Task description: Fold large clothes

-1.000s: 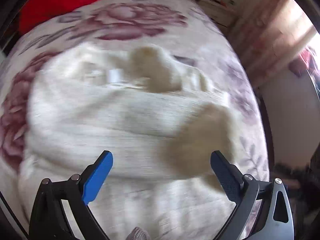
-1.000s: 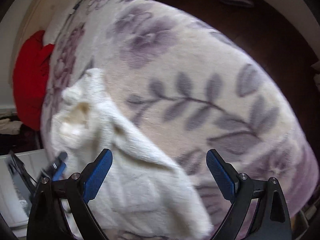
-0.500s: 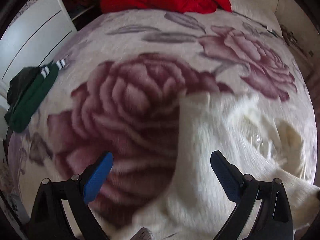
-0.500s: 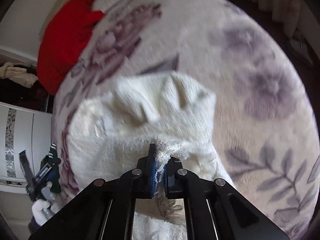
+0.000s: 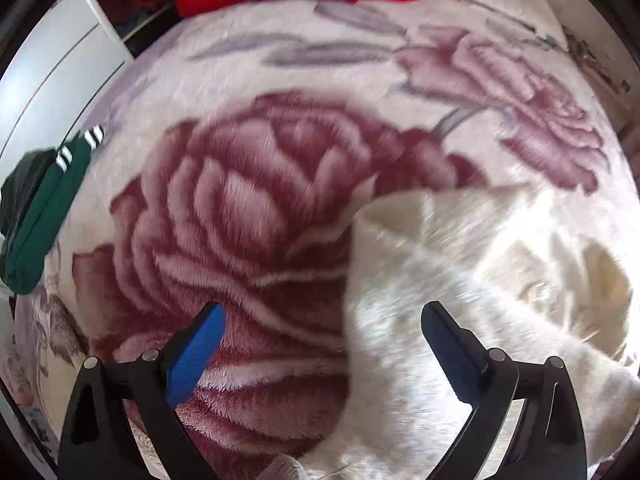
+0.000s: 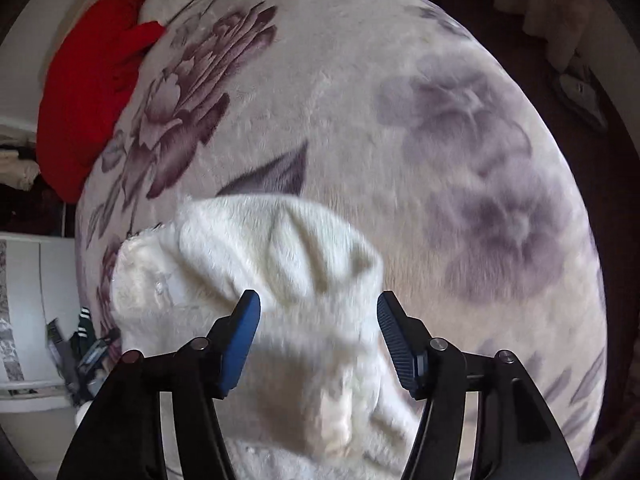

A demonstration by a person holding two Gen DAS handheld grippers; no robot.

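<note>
Both grippers gape over the cream garment (image 6: 280, 248).

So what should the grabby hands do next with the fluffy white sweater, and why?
Probably the left gripper should slide to the right and close on the white sweater's near edge. Both grippers are open and hold nothing: the right gripper hovers over the bunched sweater, while the left one sits half over the bare rose blanket. Nothing can be folded until an edge is gripped.

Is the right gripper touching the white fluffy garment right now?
Cannot tell. In the right wrist view the right gripper is open above the white garment, which fills the gap between the fingers; no contact shows plainly.
</note>
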